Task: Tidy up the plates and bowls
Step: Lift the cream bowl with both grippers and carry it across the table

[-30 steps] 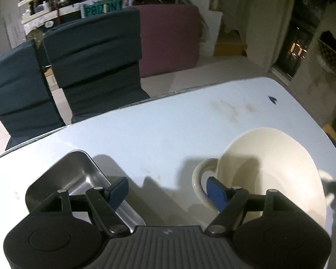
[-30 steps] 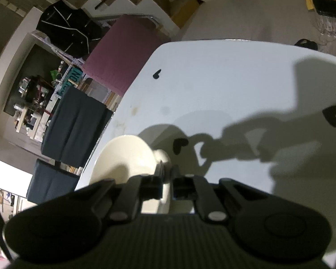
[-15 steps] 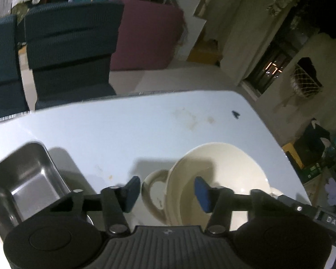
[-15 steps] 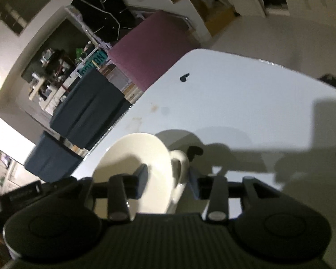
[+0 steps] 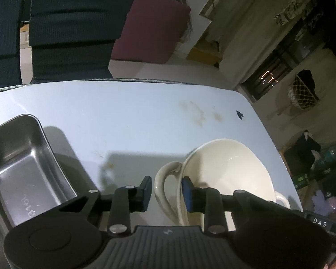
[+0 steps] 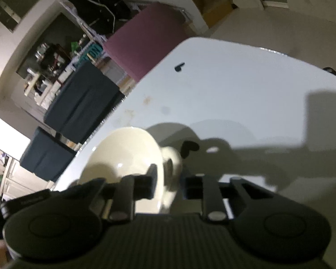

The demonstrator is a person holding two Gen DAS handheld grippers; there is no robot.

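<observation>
A cream bowl (image 5: 230, 172) with a loop handle on each side sits on the pale blue table (image 5: 134, 116). In the left wrist view my left gripper (image 5: 166, 190) straddles the near handle (image 5: 161, 179). One pad is outside the loop and the other is inside the bowl's rim. The jaws are closing, with a thin gap still showing. In the right wrist view the bowl (image 6: 123, 152) lies left of centre. My right gripper (image 6: 169, 183) is closing around the opposite handle (image 6: 173, 159), one finger inside the bowl, and its pads are not pressing.
A steel rectangular tray (image 5: 49, 143) stands on the table to the bowl's left. Behind the far table edge are two dark blue chairs (image 5: 74, 27) and a maroon one (image 5: 150, 29). Small dark stickers (image 5: 239, 114) mark the tabletop. The floor drops away on the right.
My left gripper shifted right and down from tray and bowl to straddle the handle, its jaws narrowing. My right gripper went from shut to spread, then narrowed around the other handle.
</observation>
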